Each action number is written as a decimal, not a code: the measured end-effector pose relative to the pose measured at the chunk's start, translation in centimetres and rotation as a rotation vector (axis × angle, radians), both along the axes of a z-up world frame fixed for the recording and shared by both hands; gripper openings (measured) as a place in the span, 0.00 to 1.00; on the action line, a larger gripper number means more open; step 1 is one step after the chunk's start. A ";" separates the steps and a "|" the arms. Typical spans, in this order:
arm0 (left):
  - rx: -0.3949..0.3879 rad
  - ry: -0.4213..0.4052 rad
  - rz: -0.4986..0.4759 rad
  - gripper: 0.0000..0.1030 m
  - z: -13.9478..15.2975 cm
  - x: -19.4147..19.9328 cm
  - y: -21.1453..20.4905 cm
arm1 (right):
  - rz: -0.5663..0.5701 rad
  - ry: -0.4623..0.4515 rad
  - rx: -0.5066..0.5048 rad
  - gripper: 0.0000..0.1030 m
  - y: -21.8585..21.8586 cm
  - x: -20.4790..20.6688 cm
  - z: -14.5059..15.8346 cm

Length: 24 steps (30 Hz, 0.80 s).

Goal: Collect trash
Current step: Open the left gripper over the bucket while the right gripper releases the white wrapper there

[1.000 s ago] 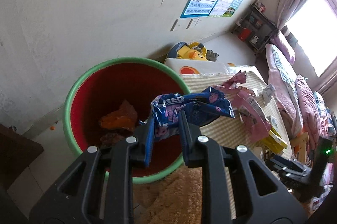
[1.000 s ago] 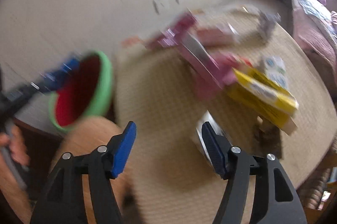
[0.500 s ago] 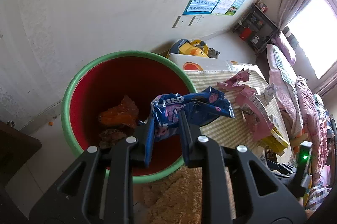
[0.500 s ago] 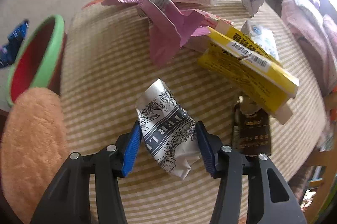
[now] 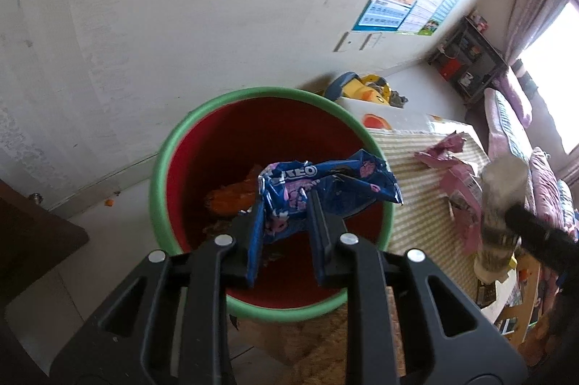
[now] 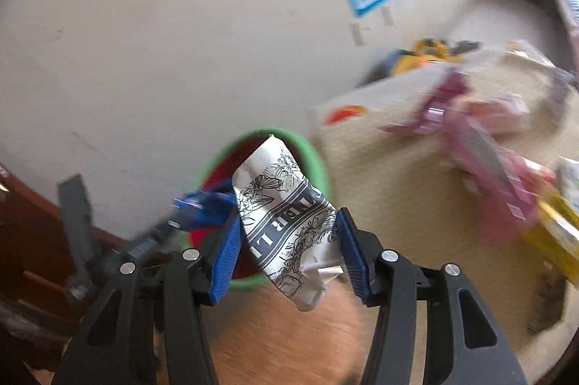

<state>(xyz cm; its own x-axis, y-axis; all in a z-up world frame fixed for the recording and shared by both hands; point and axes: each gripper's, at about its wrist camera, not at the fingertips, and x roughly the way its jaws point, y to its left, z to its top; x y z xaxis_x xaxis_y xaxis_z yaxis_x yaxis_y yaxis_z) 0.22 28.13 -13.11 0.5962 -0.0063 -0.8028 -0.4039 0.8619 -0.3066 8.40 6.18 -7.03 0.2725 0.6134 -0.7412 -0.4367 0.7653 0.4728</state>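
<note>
Oreo wrapper (image 5: 325, 189) pinched in left gripper (image 5: 286, 225) above bin (image 5: 163, 175); right gripper (image 6: 287, 240) grips printed wrapper (image 6: 286, 214).

Blue Oreo wrapper held over the bin

The left gripper (image 5: 286, 204) pinches a crumpled blue Oreo wrapper (image 5: 325, 184) above the mouth of a red bin with a green rim (image 5: 164, 175). Orange scraps (image 5: 231, 198) lie inside the bin. Right of the bin, a striped tabletop (image 5: 416, 200) carries pink wrappers (image 5: 452, 167); beyond them a blurred pale packet (image 5: 501, 204) sits in the right gripper (image 5: 532, 233).
</note>
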 end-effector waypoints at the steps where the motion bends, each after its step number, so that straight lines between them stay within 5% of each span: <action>1: 0.002 0.007 0.006 0.27 -0.2 -0.1 0.3 | 0.007 0.008 0.025 0.51 1.0 0.2 0.0; 3: 0.001 0.014 0.019 0.53 -0.4 -0.3 0.7 | 0.013 0.043 0.073 0.56 2.2 0.9 -0.1; 4: 0.001 0.007 0.030 0.61 -0.4 -0.5 0.9 | 0.008 0.066 0.096 0.67 2.5 1.3 -0.2; 12: 0.010 0.009 0.012 0.61 -0.3 -0.5 0.7 | -0.058 0.033 0.067 0.71 0.6 0.9 0.1; 24: 0.025 0.023 -0.072 0.61 -0.1 0.6 -2.5 | -0.352 -0.017 -0.254 0.71 -15.4 -0.3 -3.8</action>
